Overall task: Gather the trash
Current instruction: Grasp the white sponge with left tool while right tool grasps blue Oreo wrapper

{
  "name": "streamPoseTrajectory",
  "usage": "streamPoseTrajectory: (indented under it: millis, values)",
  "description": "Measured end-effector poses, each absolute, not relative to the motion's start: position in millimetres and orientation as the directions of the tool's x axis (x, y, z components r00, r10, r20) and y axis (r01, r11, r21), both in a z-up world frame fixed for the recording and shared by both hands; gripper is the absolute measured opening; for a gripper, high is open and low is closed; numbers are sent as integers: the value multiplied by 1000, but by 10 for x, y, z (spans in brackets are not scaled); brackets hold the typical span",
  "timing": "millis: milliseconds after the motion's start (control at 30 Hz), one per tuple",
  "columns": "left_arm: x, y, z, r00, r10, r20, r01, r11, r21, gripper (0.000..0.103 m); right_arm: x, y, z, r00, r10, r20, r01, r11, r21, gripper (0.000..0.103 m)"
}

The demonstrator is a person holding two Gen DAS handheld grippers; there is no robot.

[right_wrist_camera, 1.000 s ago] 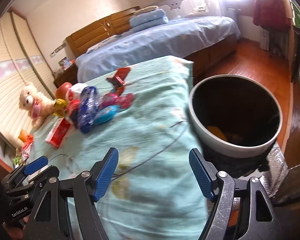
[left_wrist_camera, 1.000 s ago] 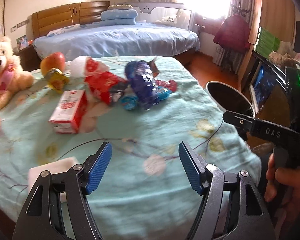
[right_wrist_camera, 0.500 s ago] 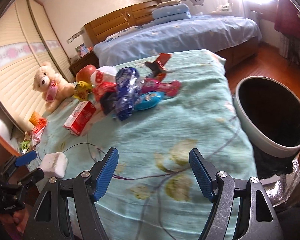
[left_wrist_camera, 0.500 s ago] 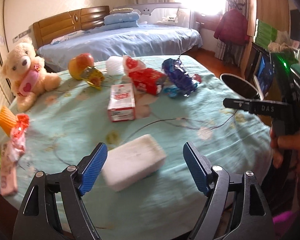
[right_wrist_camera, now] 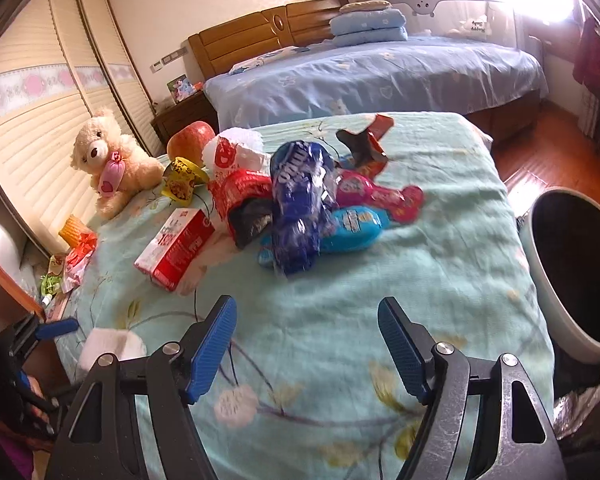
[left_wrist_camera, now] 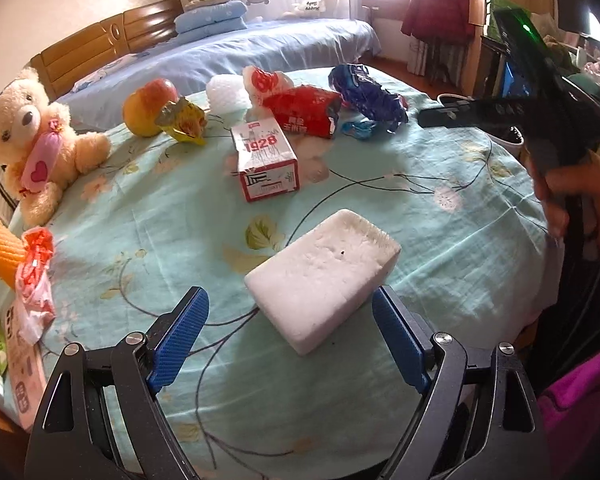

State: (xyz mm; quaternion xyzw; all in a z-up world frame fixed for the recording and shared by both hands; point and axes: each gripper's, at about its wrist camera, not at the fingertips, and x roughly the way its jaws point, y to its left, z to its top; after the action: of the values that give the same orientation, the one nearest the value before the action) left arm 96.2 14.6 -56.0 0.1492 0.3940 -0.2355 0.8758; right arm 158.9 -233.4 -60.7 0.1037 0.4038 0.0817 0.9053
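Judging by how things lie, collecting has barely begun: most of the trash is still spread over the table (left_wrist_camera: 440, 248) with its pale green flowered cloth, and the only way to tell whether the bin (right_wrist_camera: 540, 280) holds anything would be to see into its dark inside, which neither view allows. The left gripper (left_wrist_camera: 288, 340) hovers low over a white foam block (left_wrist_camera: 324, 276) near the table's front edge; its fingers stand wide, with the block lying between them and unpressed, so nothing is held yet. The right gripper (right_wrist_camera: 308, 344) also stands wide and empty, over bare cloth, pointing toward the wrapper heap. That heap is well beyond both: a dark blue wrapper (right_wrist_camera: 300, 204) lying over a red packet (right_wrist_camera: 240, 196), a light blue packet (right_wrist_camera: 352, 224), a pink one (right_wrist_camera: 376, 196), and a red and white carton (right_wrist_camera: 176, 244) just to its left. A yellow wrapper (left_wrist_camera: 184, 120) sits against an apple (left_wrist_camera: 148, 104), and a teddy bear (left_wrist_camera: 36, 144) sits at the far left; these last two look like keepers rather than trash, as I judge it. The left view alone shows the foam block clearly; in the right view it is only a white corner at lower left. The right view alone shows the bin's wide dark mouth beside the table's right edge, and the torn red box (right_wrist_camera: 368, 140) behind the heap
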Motion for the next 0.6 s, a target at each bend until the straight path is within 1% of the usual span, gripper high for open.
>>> streamPoseTrajectory:
  millis: [33,67,100,200,267,333,400,533,600]
  values:
    - [972,129,-567,576,-307,-758,533,844,64,82,1629,-2328,-604,662,230,-713,-65,966,251,75]
    - [981,119,-569,576,-316,-754,533,844,54,67,1669,-2320,-605,664,228,-712,-65,966,248,74]
    - [1008,95,-582,562,-333,-758,534,845,25,62,1722,-2312,-607,664,225,-713,-65,967,245,74]
    - [1052,49,-557,590,-340,-732,496,868,-4,60,1873,-2278,-626,667,221,-712,-66,969,239,73]
    - [1090,39,-521,606,-349,-715,460,887,-43,59,1954,-2263,-655,663,216,-717,-66,971,232,66]
    - [1137,41,-491,620,-352,-701,421,903,-82,57,2016,-2254,-702,654,210,-727,-63,972,224,44]
    - [1165,26,-472,630,-351,-693,394,913,-104,56,2026,-2268,-739,647,213,-732,-62,972,228,27]
    - [1200,-23,-469,615,-404,-678,377,905,-197,52,1940,-2278,-704,660,218,-719,-80,972,222,22]
    - [1175,-151,-462,617,-409,-673,397,899,-183,49,1874,-2301,-677,664,232,-711,-87,968,235,21]
